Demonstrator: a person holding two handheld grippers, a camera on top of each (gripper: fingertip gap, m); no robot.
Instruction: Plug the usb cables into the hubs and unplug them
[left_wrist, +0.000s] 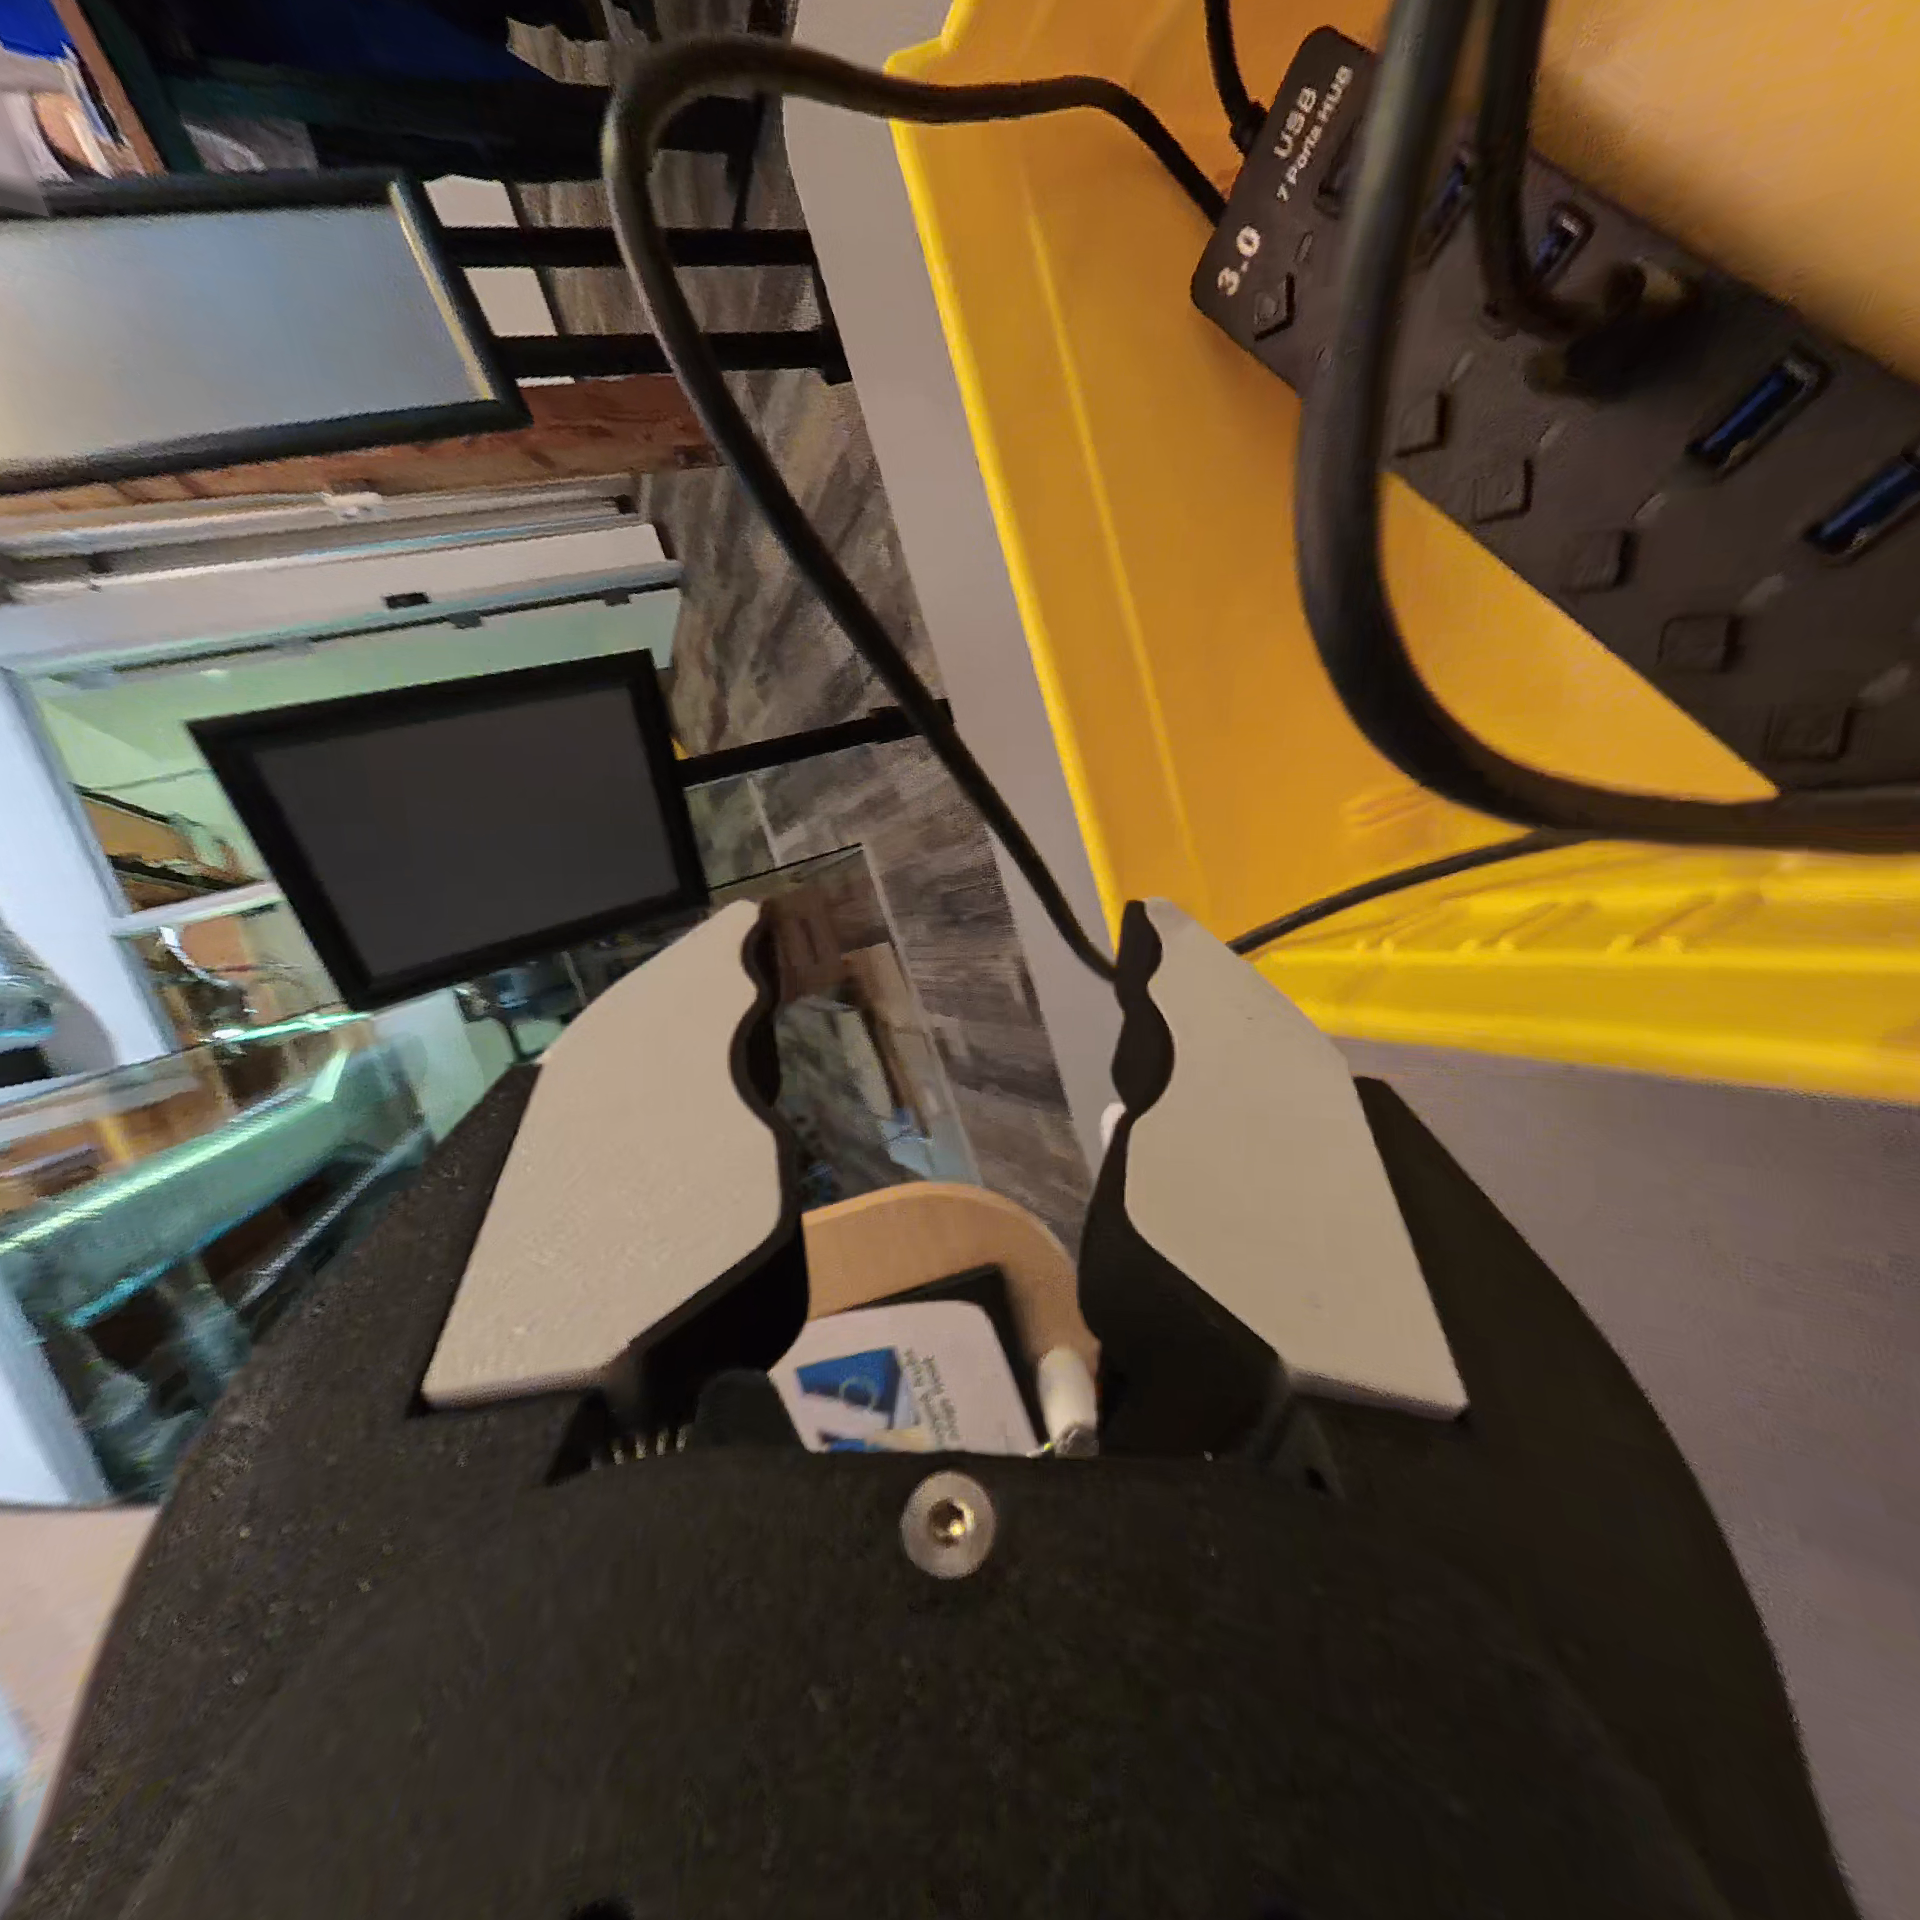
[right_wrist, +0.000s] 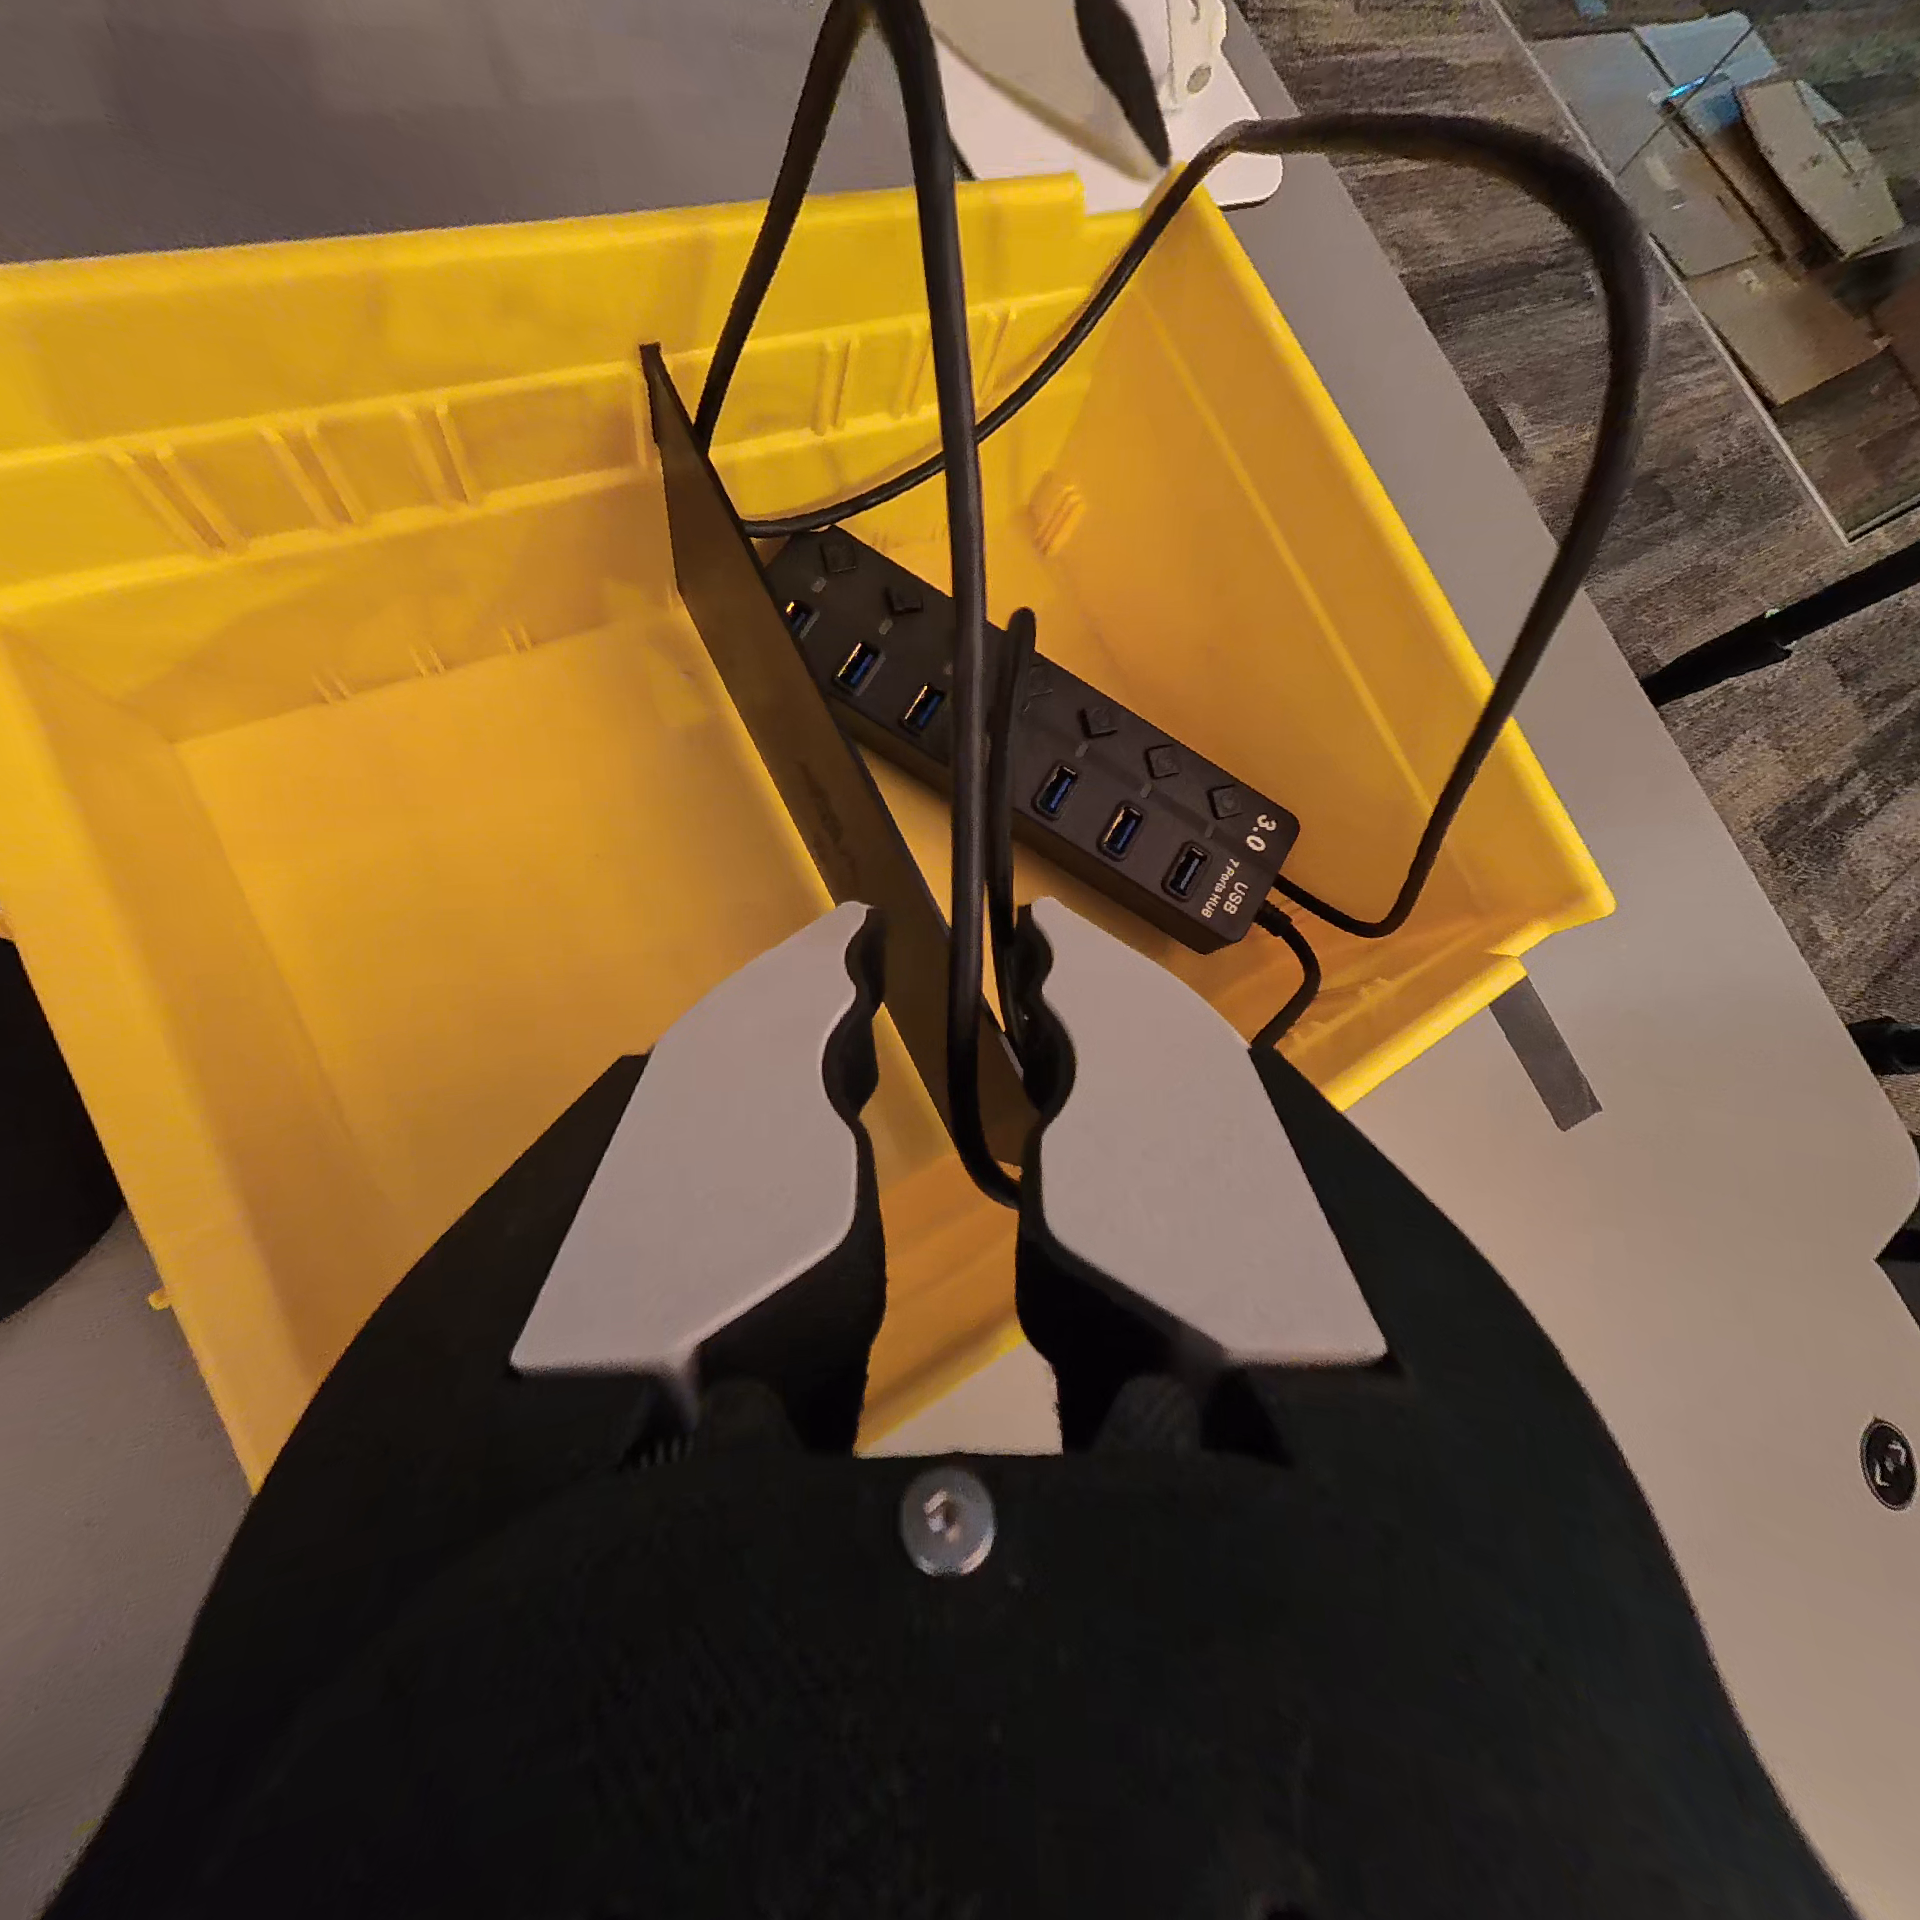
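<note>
Ahead of the right fingers (right_wrist: 1049, 966), the hub (right_wrist: 1049, 748) lies in the bin (right_wrist: 1382, 675), right of its divider (right_wrist: 727, 623); the bin sits on the worktop (right_wrist: 1662, 1247).

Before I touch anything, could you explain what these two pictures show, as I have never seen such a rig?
No robot: a person holds a two-fingered gripper in each hand, and a camera on each looks forward along its fingers. One picture is the left gripper view, tipped sideways; the other the right gripper view, looking down. On the grey table stands a yellow plastic bin with a black divider panel; beside the panel lies a long black USB hub with blue ports. Black cables hang over it; one passes between the right gripper's fingers, which stand apart, not pinching it. The left gripper's fingers are open too; a thin black cable runs to one fingertip, though I cannot tell whether it touches.
</note>
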